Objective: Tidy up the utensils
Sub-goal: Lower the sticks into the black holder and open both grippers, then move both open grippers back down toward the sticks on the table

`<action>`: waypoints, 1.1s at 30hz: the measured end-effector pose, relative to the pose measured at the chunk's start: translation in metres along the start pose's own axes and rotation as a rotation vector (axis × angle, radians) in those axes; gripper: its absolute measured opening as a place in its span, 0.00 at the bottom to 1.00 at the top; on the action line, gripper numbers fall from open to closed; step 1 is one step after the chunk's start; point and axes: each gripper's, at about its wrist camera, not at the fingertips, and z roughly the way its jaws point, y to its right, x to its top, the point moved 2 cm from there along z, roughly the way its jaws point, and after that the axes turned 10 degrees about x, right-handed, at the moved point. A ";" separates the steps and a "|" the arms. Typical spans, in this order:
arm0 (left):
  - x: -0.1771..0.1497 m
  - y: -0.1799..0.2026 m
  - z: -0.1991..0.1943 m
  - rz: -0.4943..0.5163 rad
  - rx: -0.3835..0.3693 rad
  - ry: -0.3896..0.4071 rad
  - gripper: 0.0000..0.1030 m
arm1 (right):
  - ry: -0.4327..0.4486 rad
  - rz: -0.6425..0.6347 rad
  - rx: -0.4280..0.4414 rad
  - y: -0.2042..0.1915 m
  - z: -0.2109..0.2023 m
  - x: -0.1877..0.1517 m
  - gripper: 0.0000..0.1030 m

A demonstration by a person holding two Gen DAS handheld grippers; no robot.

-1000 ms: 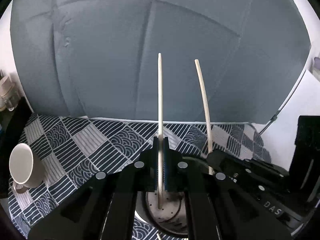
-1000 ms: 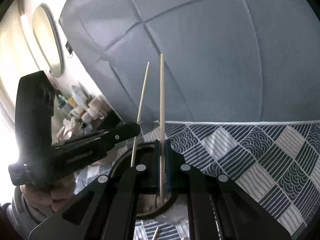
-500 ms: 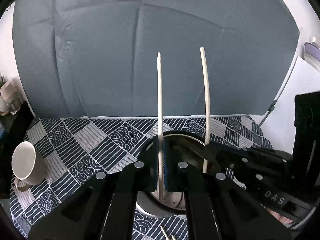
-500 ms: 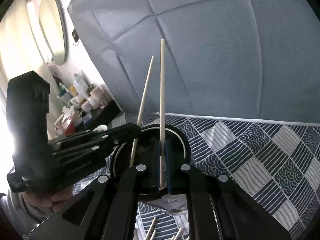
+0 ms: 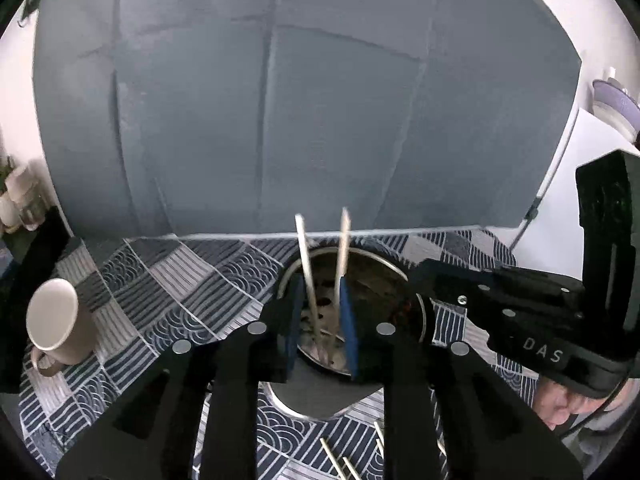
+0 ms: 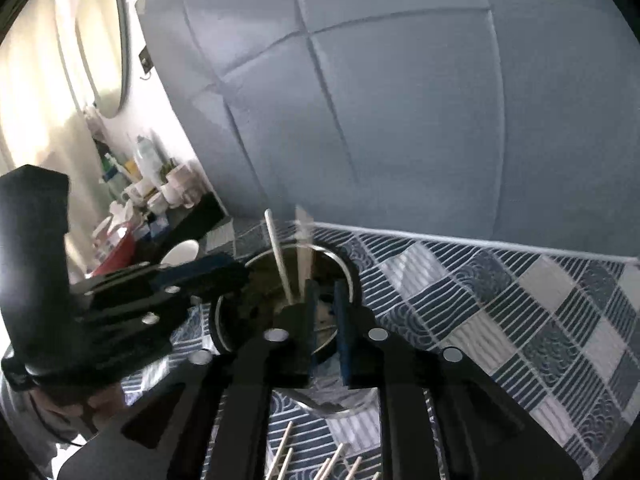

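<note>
Chopsticks (image 5: 308,276) upright in metal holder (image 5: 404,280), tips up, both tongs parted

Strong fisheye bend in both views; black vignette at corners. Right wrist view: daylight floods from left of the oval mirror (image 6: 102,36), blown out white there, glare washing the wall beside it. Grey backdrop (image 6: 400,120) evenly, softly lit, mid-dim. Two chopsticks (image 5: 344,248) smeared by motion blur at their tips. Left wrist view: upper right edge beyond the backdrop overexposed; foreground nearly silhouetted black.
</note>
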 end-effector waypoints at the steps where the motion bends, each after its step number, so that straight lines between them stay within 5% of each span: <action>1: 0.002 -0.003 -0.005 -0.007 0.005 0.014 0.22 | 0.014 -0.005 -0.019 -0.001 -0.005 0.003 0.38; 12: 0.018 -0.034 -0.035 -0.084 0.061 0.060 0.74 | 0.092 -0.045 -0.081 -0.012 -0.041 0.030 0.60; 18: 0.011 -0.036 -0.037 -0.047 0.075 0.011 0.91 | 0.081 -0.052 -0.125 -0.014 -0.050 0.029 0.79; 27: -0.021 -0.047 -0.026 -0.021 0.114 -0.102 0.94 | 0.027 0.007 -0.182 0.001 -0.055 0.005 0.83; 33: -0.062 -0.048 -0.016 -0.038 0.076 -0.175 0.94 | -0.036 0.056 -0.215 0.019 -0.056 -0.026 0.83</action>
